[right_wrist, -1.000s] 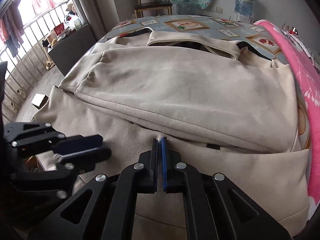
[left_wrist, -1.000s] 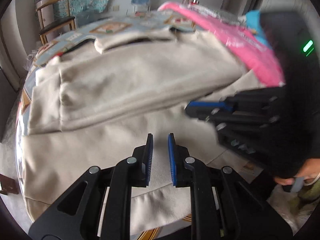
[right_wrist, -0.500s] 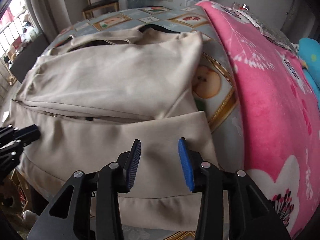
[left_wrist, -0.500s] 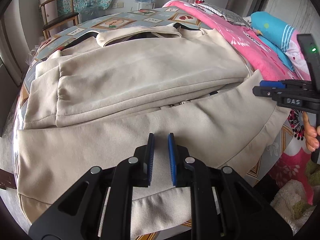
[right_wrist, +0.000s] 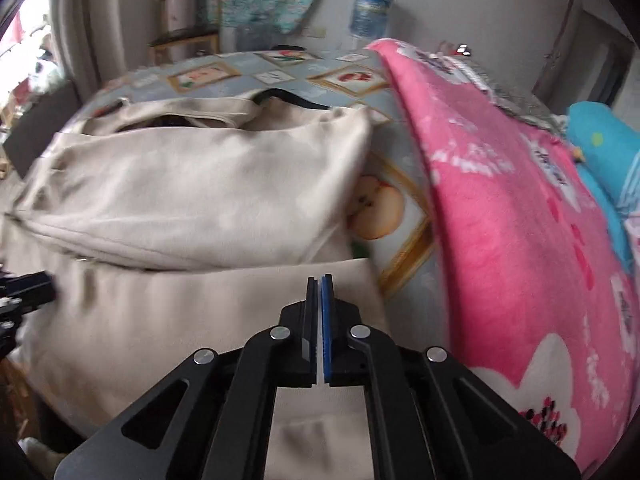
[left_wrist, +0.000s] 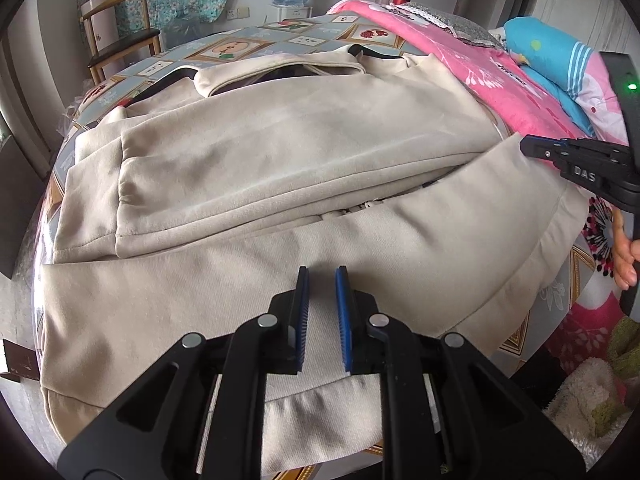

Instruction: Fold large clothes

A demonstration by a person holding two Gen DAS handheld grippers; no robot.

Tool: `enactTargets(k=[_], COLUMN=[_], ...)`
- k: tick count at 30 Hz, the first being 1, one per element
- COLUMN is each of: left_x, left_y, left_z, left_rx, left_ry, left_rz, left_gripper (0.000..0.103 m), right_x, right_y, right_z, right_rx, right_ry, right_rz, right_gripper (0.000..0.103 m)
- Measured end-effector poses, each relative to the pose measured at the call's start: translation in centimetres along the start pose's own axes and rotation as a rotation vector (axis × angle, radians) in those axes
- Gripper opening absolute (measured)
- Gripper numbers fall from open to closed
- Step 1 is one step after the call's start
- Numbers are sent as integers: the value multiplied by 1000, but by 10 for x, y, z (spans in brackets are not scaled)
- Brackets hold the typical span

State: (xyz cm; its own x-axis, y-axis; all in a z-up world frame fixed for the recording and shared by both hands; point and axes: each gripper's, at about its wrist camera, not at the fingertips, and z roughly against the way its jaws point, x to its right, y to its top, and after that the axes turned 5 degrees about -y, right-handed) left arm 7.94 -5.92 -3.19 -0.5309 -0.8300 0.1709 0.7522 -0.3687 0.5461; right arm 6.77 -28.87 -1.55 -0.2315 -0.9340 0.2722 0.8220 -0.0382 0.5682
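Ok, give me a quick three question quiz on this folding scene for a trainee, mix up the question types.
1. True or false: the left gripper has its jaws apart above the large beige fabric coat.
2. What lies right of the coat? A) pink flowered blanket B) green towel C) wooden tray
3. Fill in: the right gripper has its jaws ____.

Key: 1 true; 2 A; 3 shut

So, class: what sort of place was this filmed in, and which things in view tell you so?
Most likely a home bedroom: a beige garment is spread on a bed beside a pink blanket and blue pillow, with a wooden chair by the wall.
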Motion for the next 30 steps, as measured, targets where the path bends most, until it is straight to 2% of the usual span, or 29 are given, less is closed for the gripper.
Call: enactTargets(k=[1,4,7,9,11,14,18,20,22,25,27,29,30], left_x=[0,-1,-2,-2,-2,-4,-5,-5,-9,-14,-18,-24,-27], left_y=[0,-1,-1,0,0,-1,-1,-1,-1,-1,-3,-4,-6], left_z=[0,1,1,1,0,0,0,0,1,1,1,3,6], left_rx=[2,3,1,1,1,6,12,14,17,21,31,44,53], left_ry=[2,-1,-3,-4,-7,-19,-27,-30,-48,-81,-104,-134,-145], left_rz=[-1,5,8,9,5,19,32,24,26,51,77,108,131], left_gripper=[14,14,14,14,14,14,14,14,14,14,14,14,14], right_x=[2,20,30,27,13,-29,-85,-89,-89,-95,-110,-124,-124], right_y=[-1,-4,-1,0,0,-8,-18,-18,-9,-4,-9,-15,-16], right_z=[-9,-25,2,25,37,40,16,11,13,32,36,24,22], right_rx=[-17,-75,-24,4,4,-43,-121,-103,-120,-79,-86,-118,-113], right_ry=[-4,70,128,230,337,526,485,448,416,527,573,521,523], right_rz=[-6,-104,-134,-109,-76,7,119,114,99,121,160,196,175], right_gripper=[2,2,2,4,26,28,28,28,28,28,28,28,29])
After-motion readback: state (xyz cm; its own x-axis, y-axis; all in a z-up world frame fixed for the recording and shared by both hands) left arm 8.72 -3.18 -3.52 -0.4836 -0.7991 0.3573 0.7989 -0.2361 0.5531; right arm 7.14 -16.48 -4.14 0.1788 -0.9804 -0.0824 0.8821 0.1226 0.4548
